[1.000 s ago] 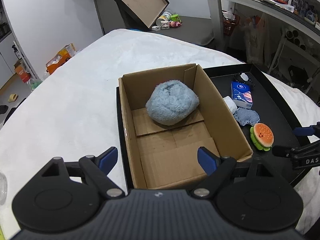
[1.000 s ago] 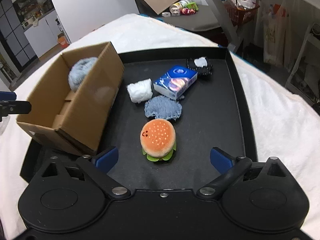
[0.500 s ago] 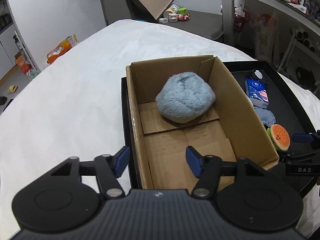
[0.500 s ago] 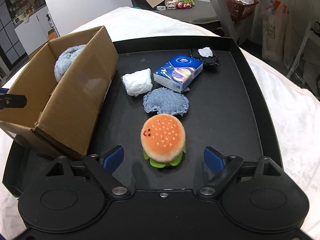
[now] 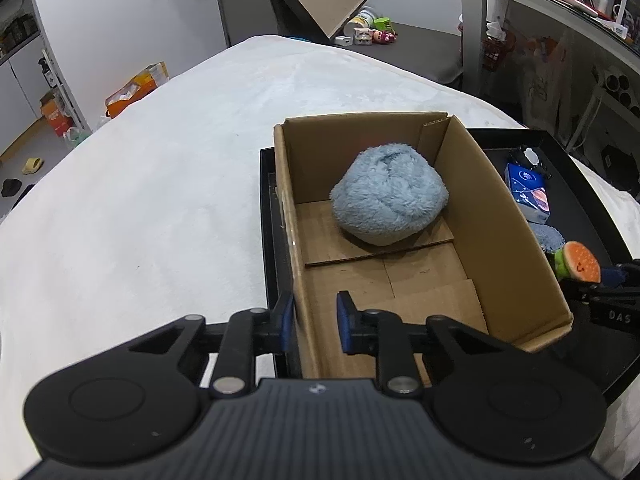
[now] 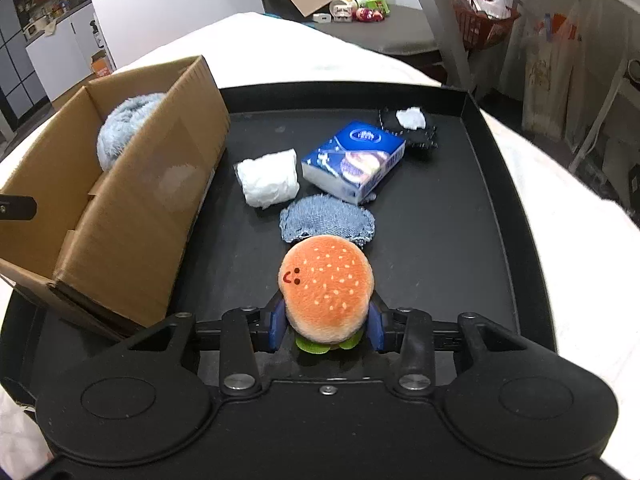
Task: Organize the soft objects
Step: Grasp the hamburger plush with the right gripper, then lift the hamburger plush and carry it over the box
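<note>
Right gripper [image 6: 326,326] jaws just closed, now pinching burger plush [image 6: 326,284] beside cardboard box [image 6: 132,208]. Left gripper [image 5: 310,322] just narrowed onto the box's near-left wall, likely steadying it. Plush probably goes in next.

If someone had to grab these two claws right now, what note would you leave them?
Left claw: just closed on the near wall of the brown cardboard box.
Right claw: just closed on the orange plush burger, low over the black tray.
Done: fluffy blue ball is boxed.
Left: burger, denim patch, white wad, blue tissue pack.
</note>
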`<state>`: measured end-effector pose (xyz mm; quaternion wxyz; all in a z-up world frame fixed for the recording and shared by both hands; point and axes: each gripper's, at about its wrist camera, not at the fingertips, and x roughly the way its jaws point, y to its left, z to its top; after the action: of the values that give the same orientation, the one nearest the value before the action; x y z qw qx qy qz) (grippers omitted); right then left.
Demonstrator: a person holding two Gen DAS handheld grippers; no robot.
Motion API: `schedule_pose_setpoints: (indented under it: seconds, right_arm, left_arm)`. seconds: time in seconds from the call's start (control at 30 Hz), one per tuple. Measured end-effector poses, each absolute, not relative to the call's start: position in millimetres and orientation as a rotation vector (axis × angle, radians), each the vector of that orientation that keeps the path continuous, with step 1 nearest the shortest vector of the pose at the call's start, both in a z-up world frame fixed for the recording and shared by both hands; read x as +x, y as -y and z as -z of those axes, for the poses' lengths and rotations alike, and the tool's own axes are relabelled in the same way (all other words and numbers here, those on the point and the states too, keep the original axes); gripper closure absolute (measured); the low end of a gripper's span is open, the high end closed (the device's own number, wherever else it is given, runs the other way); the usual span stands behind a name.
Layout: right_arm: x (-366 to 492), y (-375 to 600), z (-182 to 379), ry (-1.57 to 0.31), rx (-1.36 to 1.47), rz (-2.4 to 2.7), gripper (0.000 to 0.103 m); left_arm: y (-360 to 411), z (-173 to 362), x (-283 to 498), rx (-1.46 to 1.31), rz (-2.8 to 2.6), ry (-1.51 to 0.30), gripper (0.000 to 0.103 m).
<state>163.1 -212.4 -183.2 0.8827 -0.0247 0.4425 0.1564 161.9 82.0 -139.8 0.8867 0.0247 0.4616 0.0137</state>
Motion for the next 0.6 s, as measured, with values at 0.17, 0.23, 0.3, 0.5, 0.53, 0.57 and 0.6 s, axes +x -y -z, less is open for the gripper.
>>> schedule_pose_setpoints:
  seconds: [0.17, 0.23, 0.3, 0.5, 0.53, 0.57, 0.6]
  right_arm:
    - [163, 212, 165, -0.874, -0.062, -0.338, 0.064]
    - [167, 211, 156, -0.868, -0.062, -0.333, 0.064]
    - [170, 210, 146, -0.848, -0.048, -0.336, 0.064]
    - [173, 198, 122, -0.795, -0.064, -0.374, 0.064]
    - [173, 197, 118, -0.787, -0.065, -0.382, 0.064]
    - [173, 195, 115, -0.78, -0.068, -0.389, 0.064]
    - [173, 193, 111, -0.774, -0.073, -0.397, 0.064]
  left_arm:
    - [-81, 138, 159, 0.049, -0.034, -0.958, 0.081]
    - [-81, 138, 158, 0.045, -0.037, -0.963, 0.078]
    - [-82, 138, 158, 0.029, -0.039, -0.975, 0.074]
    - [-81, 131, 158, -0.017, -0.038, -0.985, 0.054]
    - [-80, 130, 157, -0.019, -0.036, -0.985, 0.053]
    - [-80, 130, 157, -0.017, -0.035, -0.984, 0.049]
    - [-79, 130, 157, -0.014, -0.038, -0.983, 0.047]
